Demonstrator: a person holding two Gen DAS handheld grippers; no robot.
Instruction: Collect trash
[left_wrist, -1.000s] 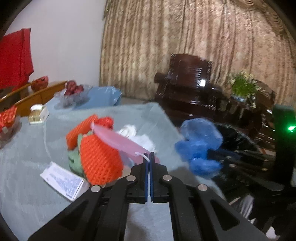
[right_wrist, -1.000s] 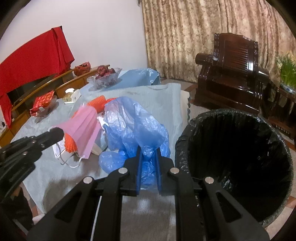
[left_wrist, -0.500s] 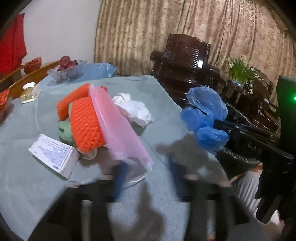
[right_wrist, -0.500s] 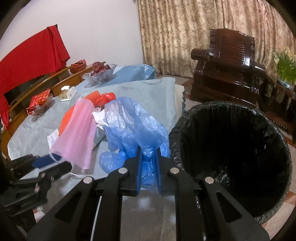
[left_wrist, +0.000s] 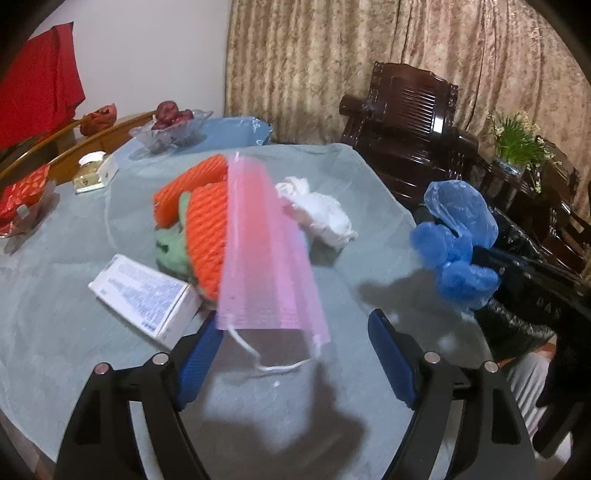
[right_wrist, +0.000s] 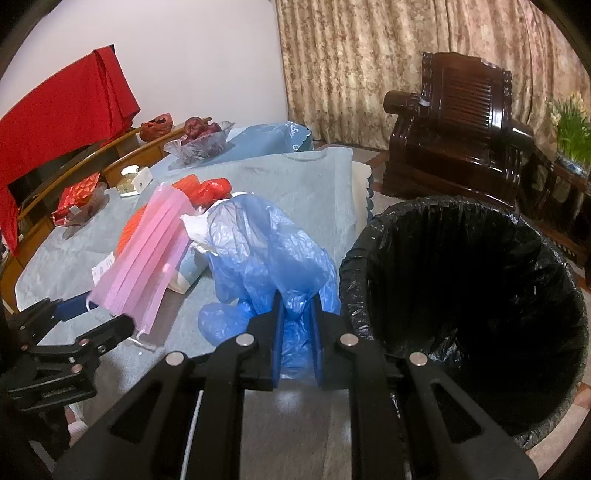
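Trash bin (right_wrist: 465, 314), black liner: interior dark, contents not discernible; stands at 3 o'clock of the table (right_wrist: 303, 192), against its edge. Right gripper (right_wrist: 295, 332): fingers clamped on crumpled blue plastic bag (right_wrist: 266, 254), just left of the bin rim. Left gripper (left_wrist: 295, 354): jaws opening, pads clear of pink face mask (left_wrist: 266, 251), which lies between them, long axis 12-to-6, ear loop at 6. Bare cloth toward 6 o'clock.
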